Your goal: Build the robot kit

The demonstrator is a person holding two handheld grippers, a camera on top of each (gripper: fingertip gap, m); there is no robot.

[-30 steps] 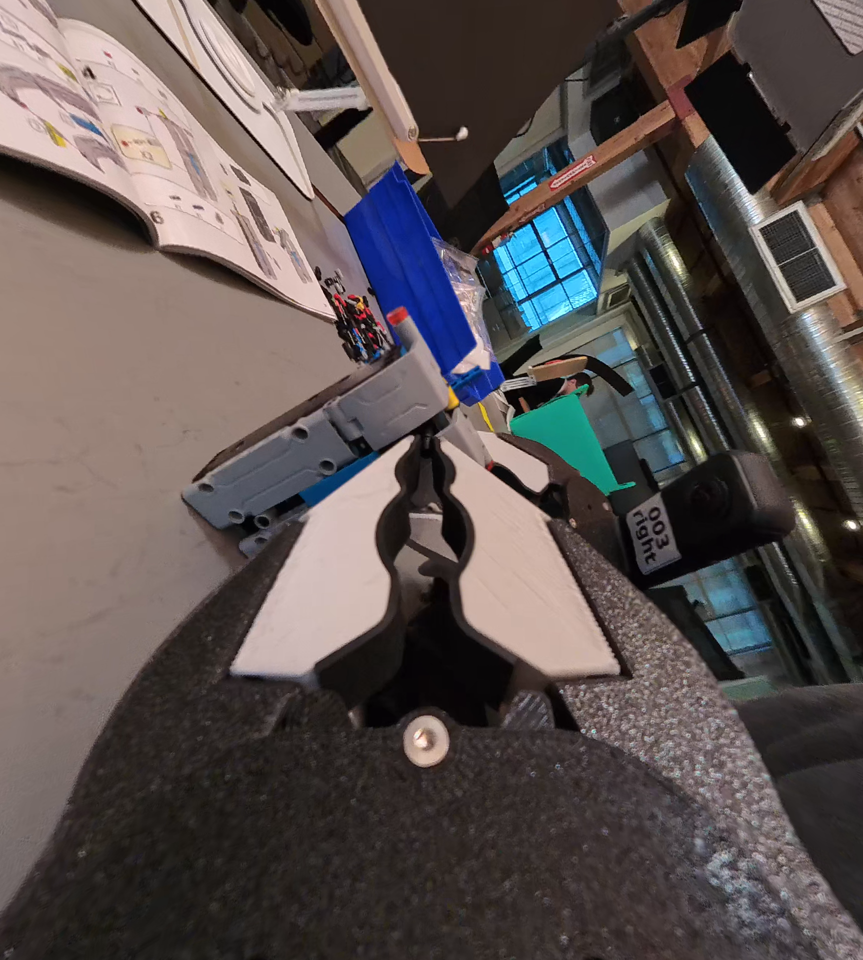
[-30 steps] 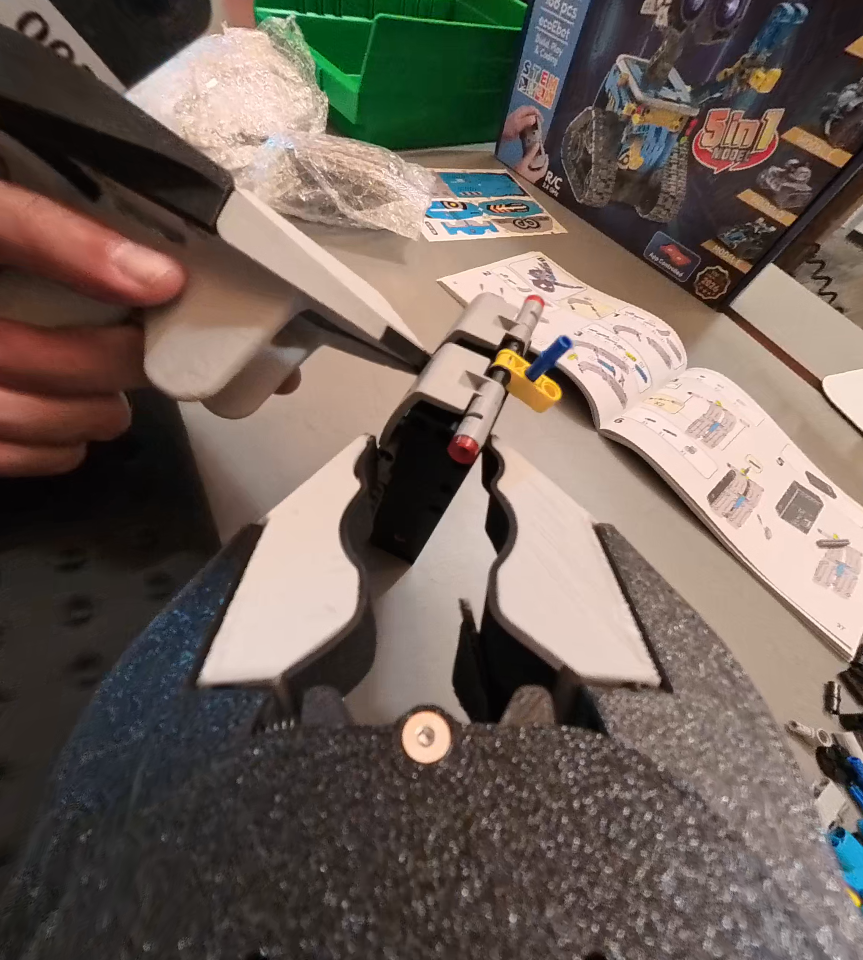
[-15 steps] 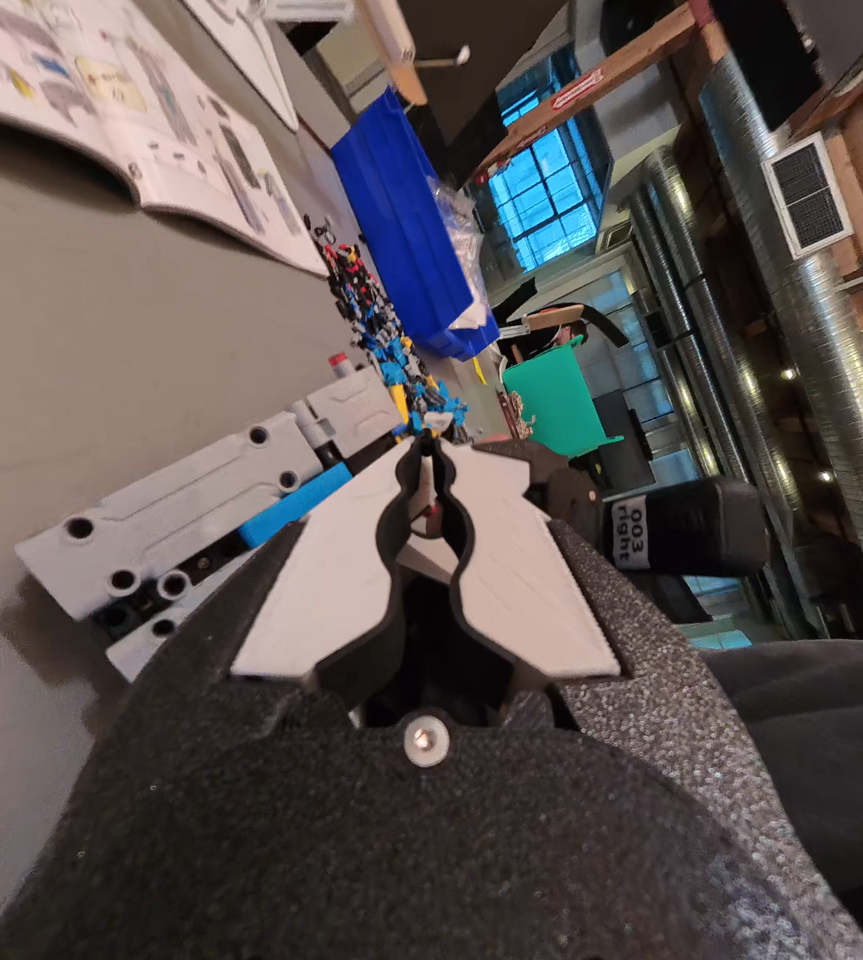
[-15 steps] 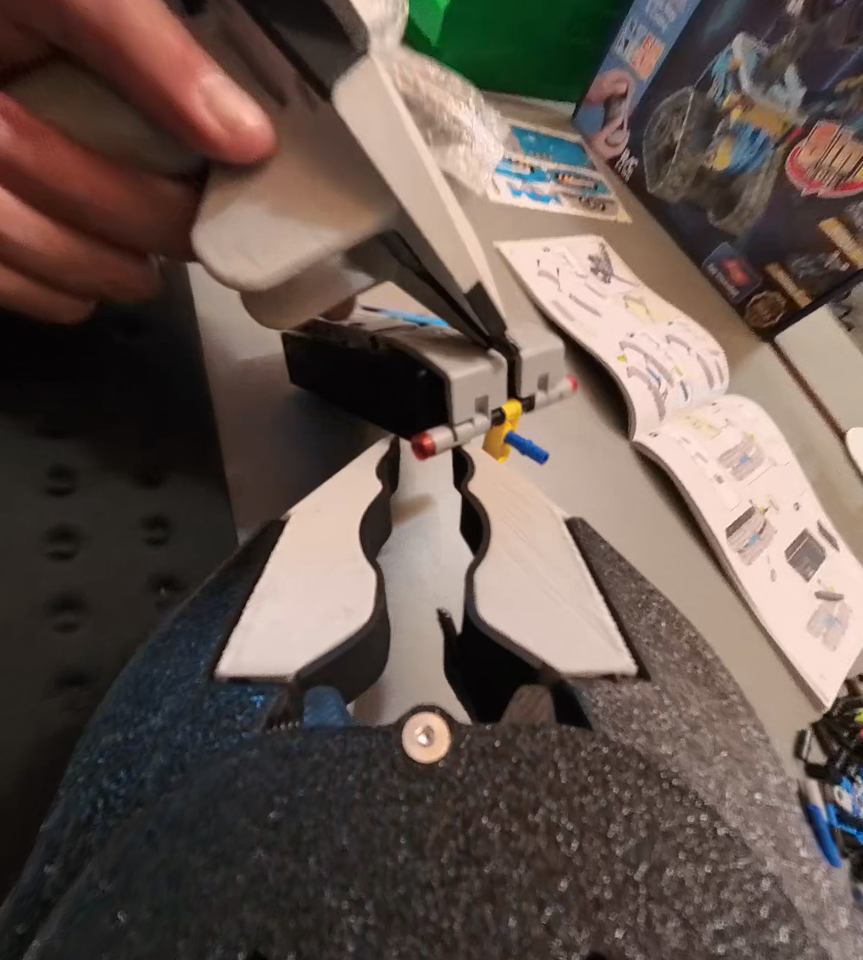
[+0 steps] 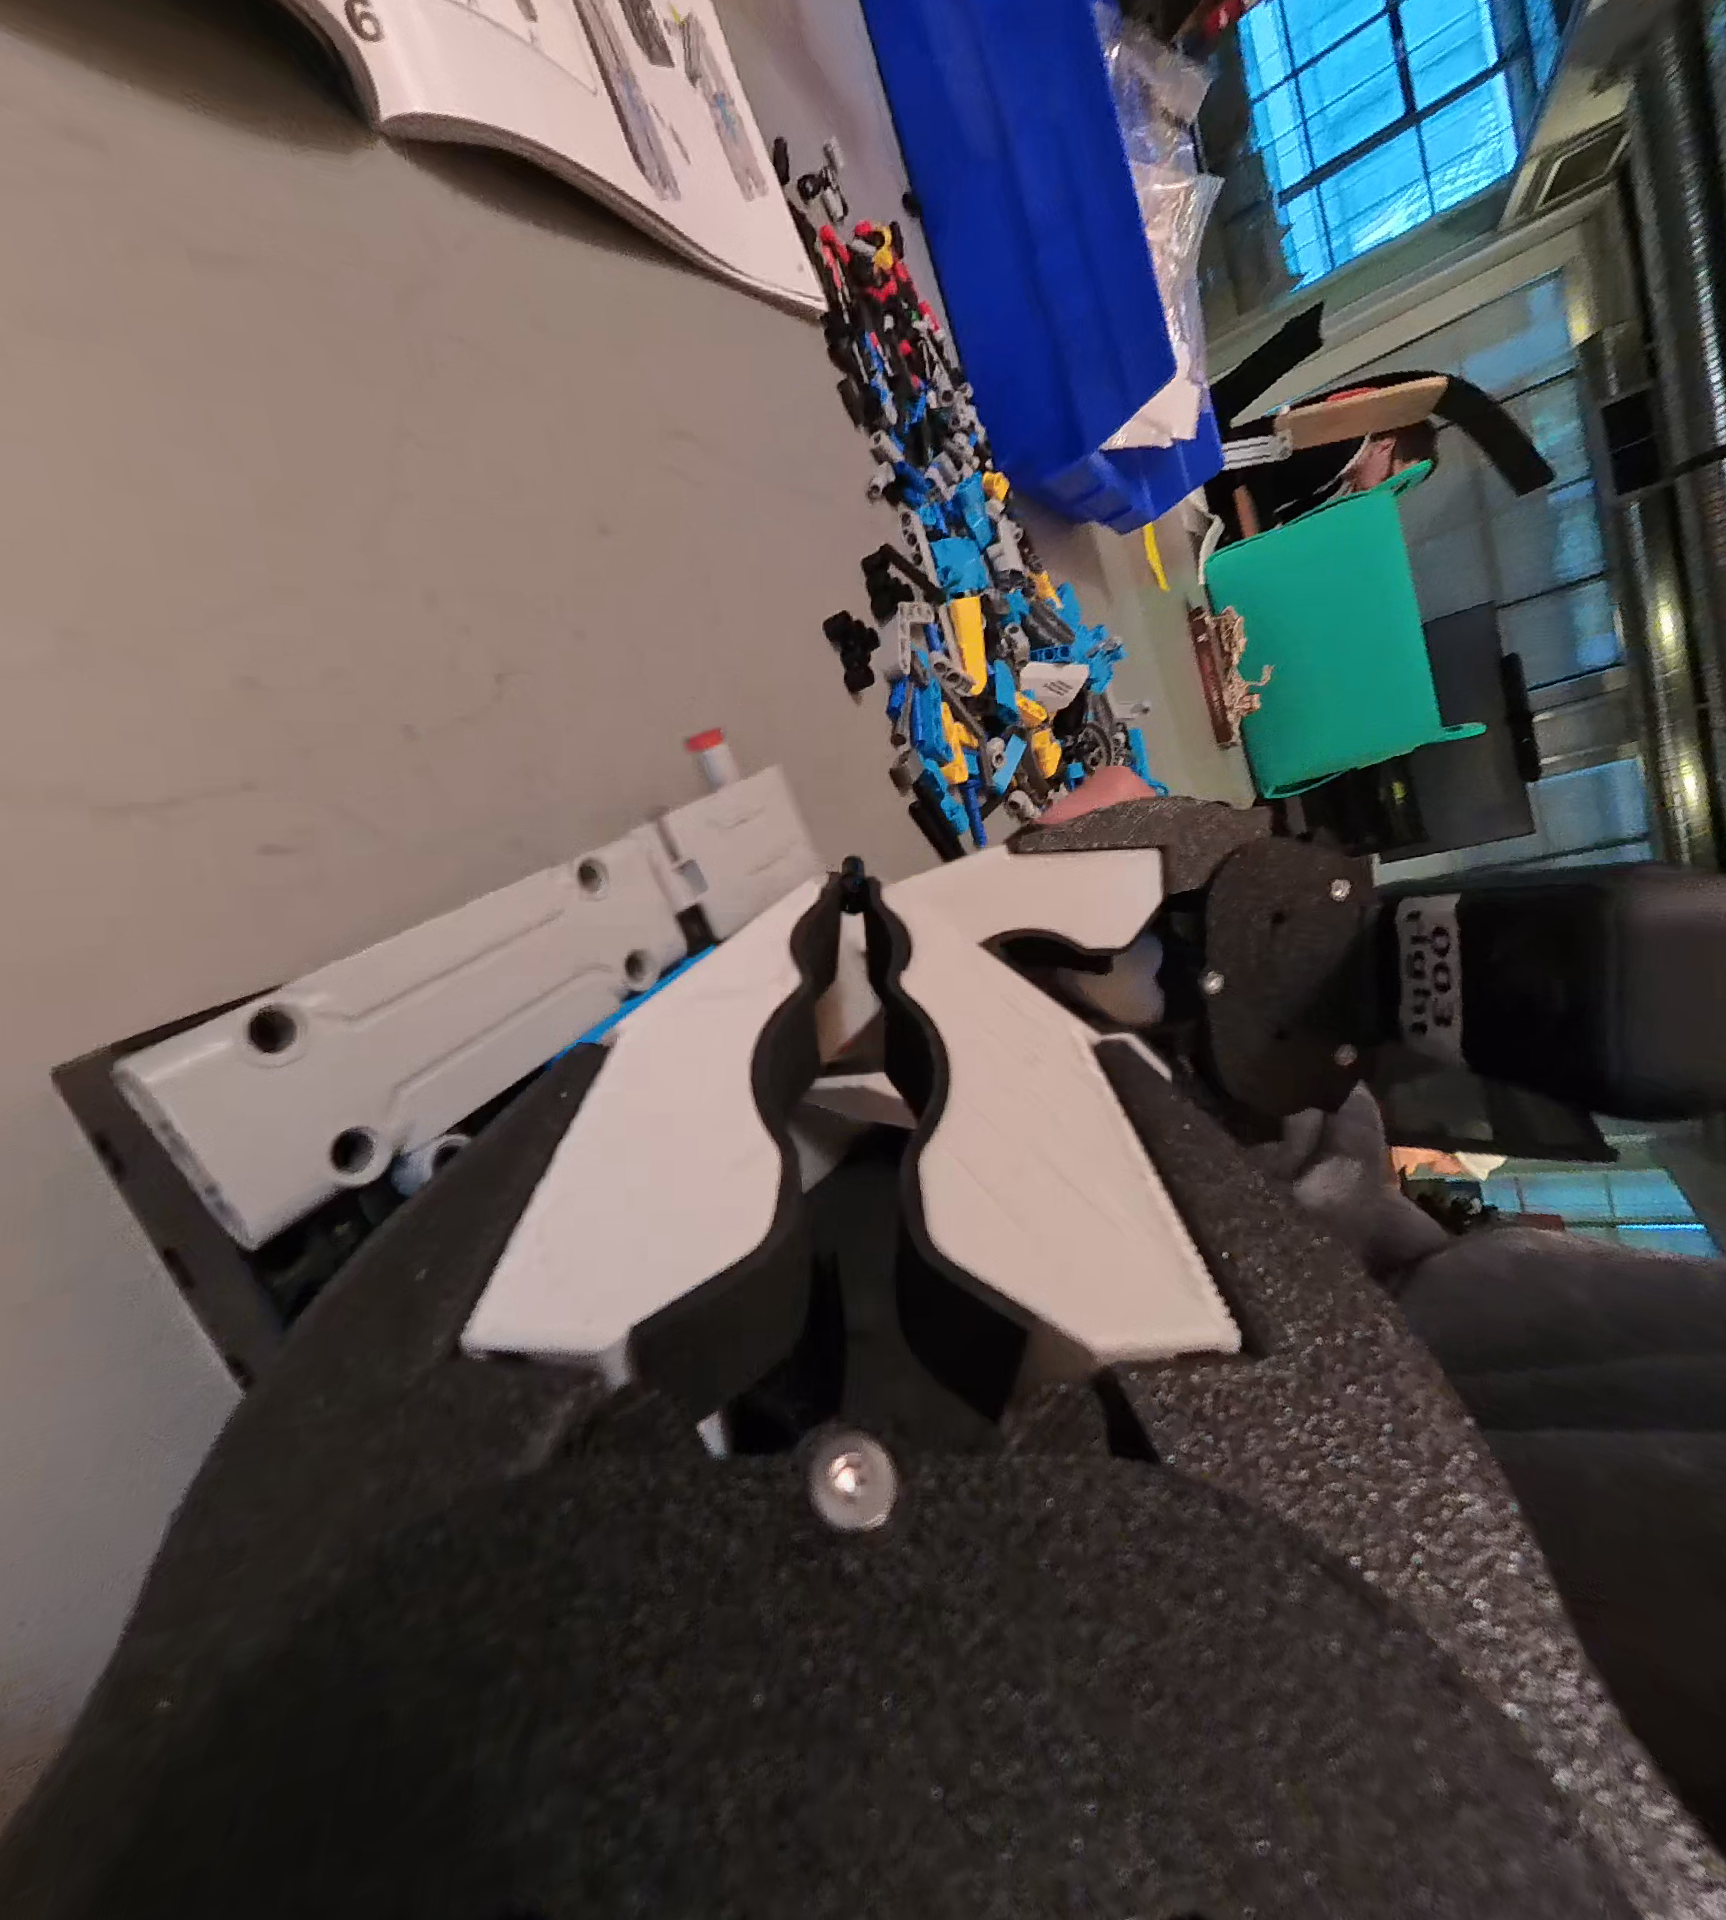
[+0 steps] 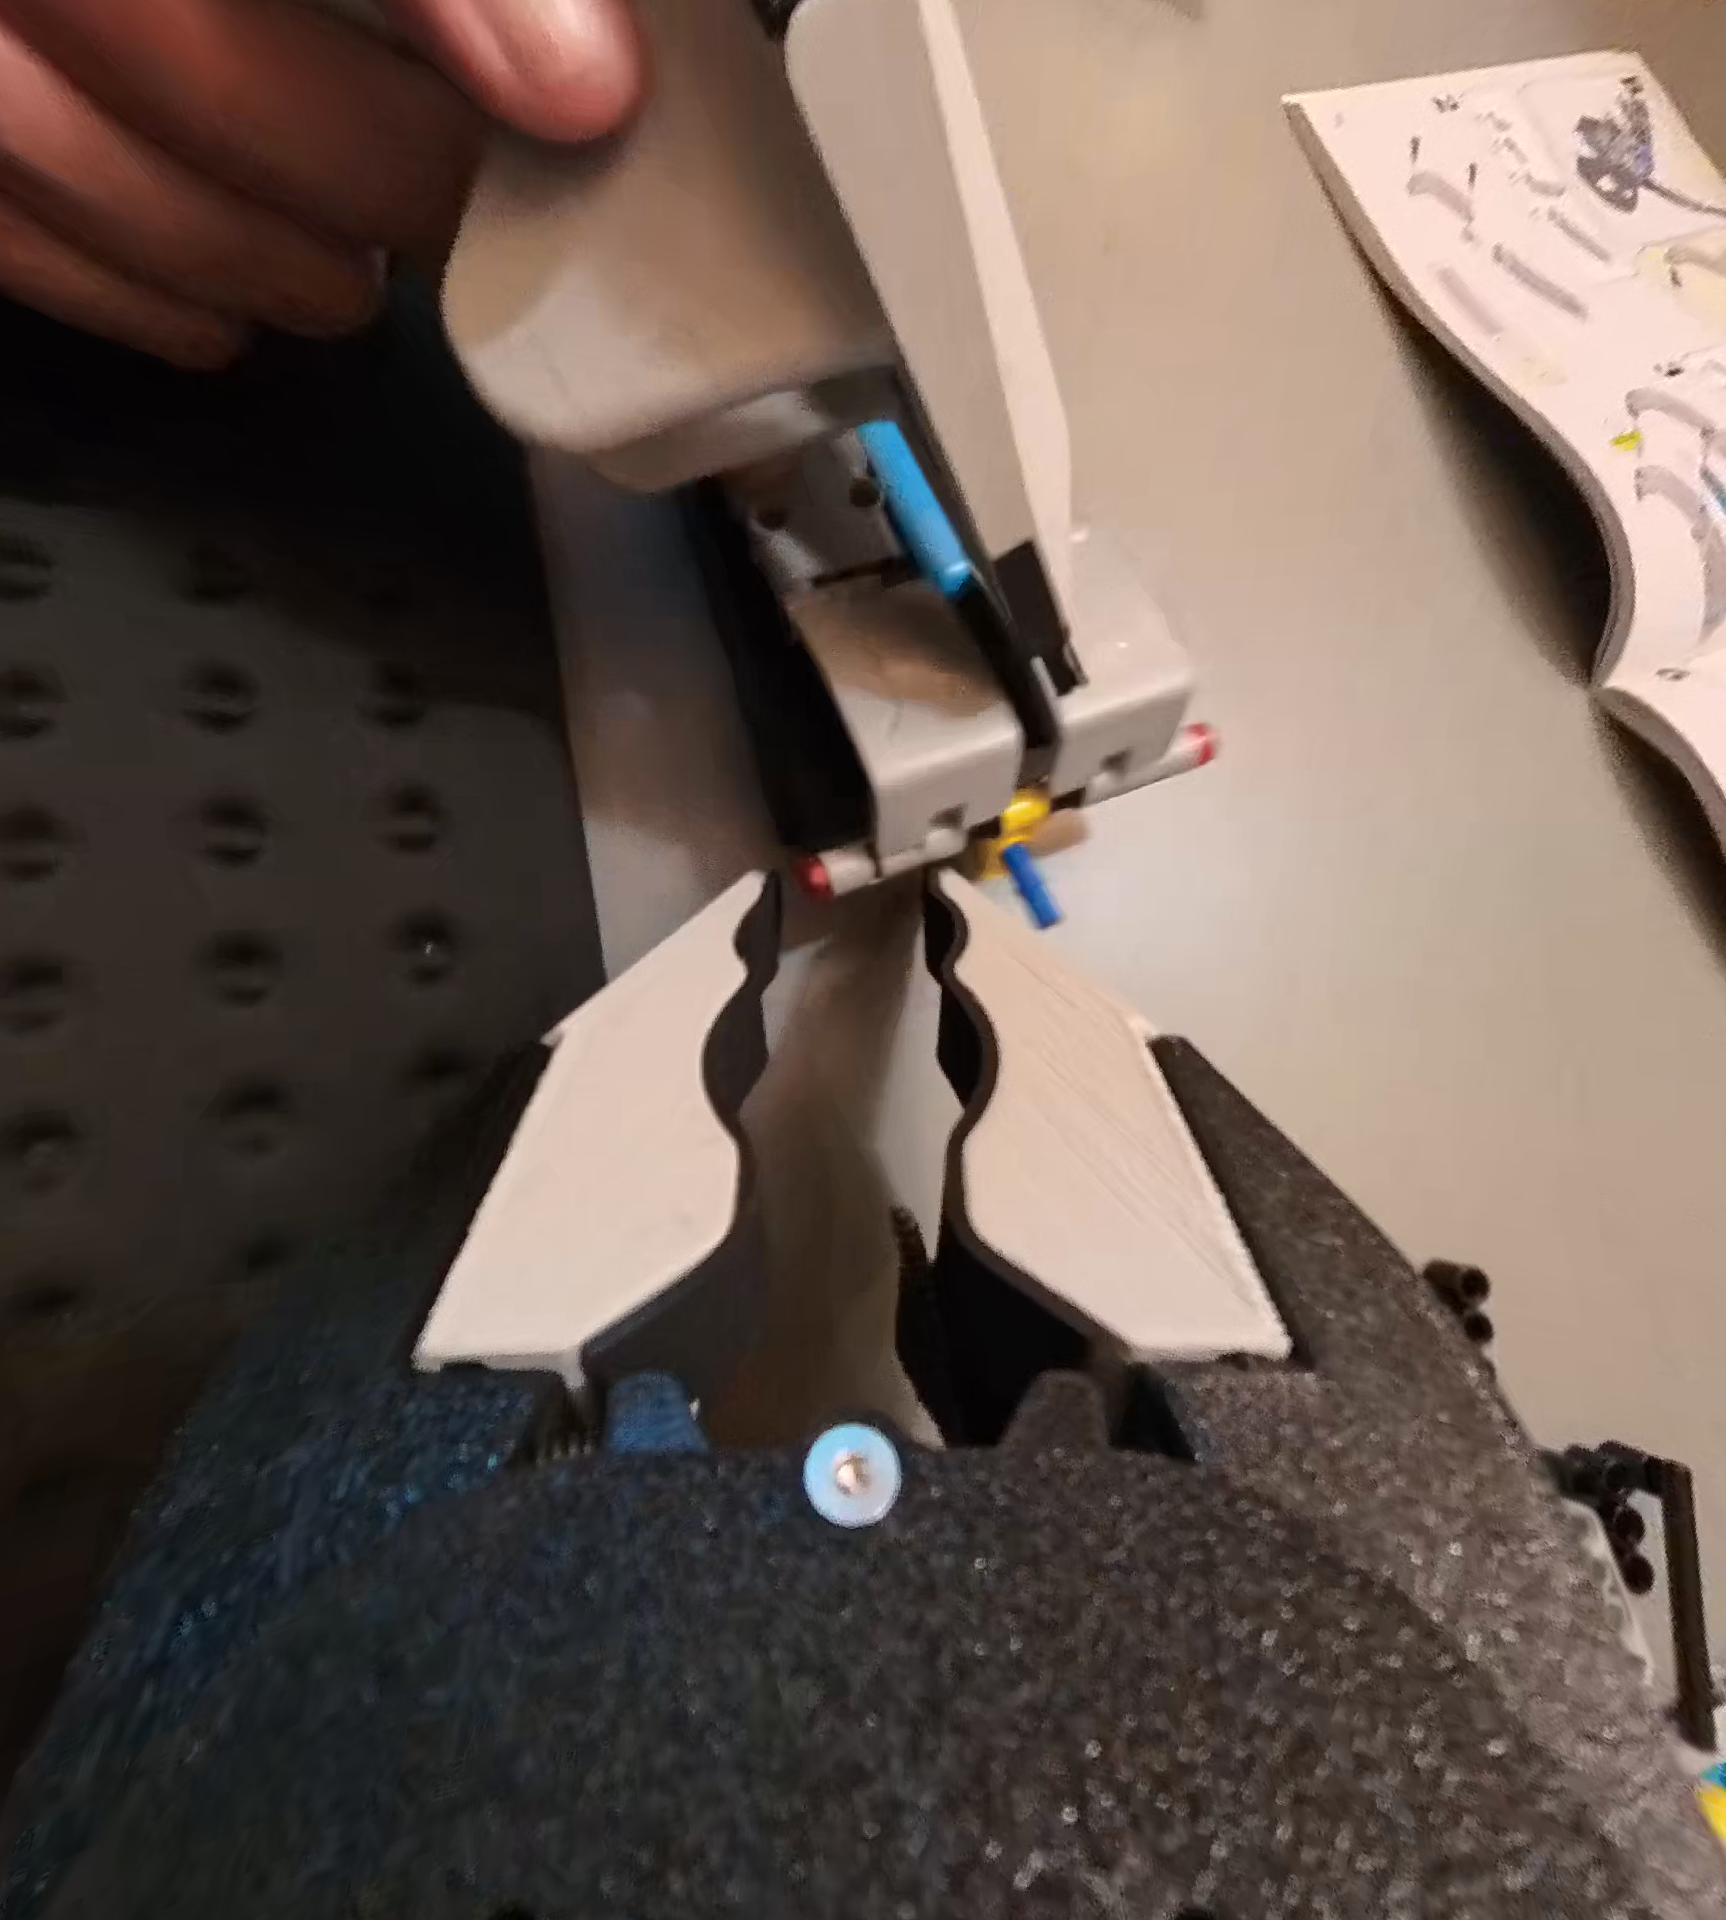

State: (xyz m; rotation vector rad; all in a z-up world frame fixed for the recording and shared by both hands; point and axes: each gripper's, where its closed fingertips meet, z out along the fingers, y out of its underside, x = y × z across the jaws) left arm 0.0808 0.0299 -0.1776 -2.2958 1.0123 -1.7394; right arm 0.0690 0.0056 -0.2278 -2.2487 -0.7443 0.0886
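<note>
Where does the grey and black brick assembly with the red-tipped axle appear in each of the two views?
Left wrist view: the grey and black brick assembly lies left of centre, beside the shut left gripper.
Right wrist view: it is at upper centre, just beyond the open right gripper.
Shared landmark: the open white instruction booklet.

The brick assembly (image 6: 952, 748) is coloured grey and black, with red-tipped axle ends. The bin (image 5: 1035, 239) is blue; the table (image 5: 319, 520) is grey.

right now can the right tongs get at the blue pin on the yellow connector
Probably yes: the right tongs are open, their tips just short of the blue pin, with nothing between. The left tongs grip the grey block above.
</note>
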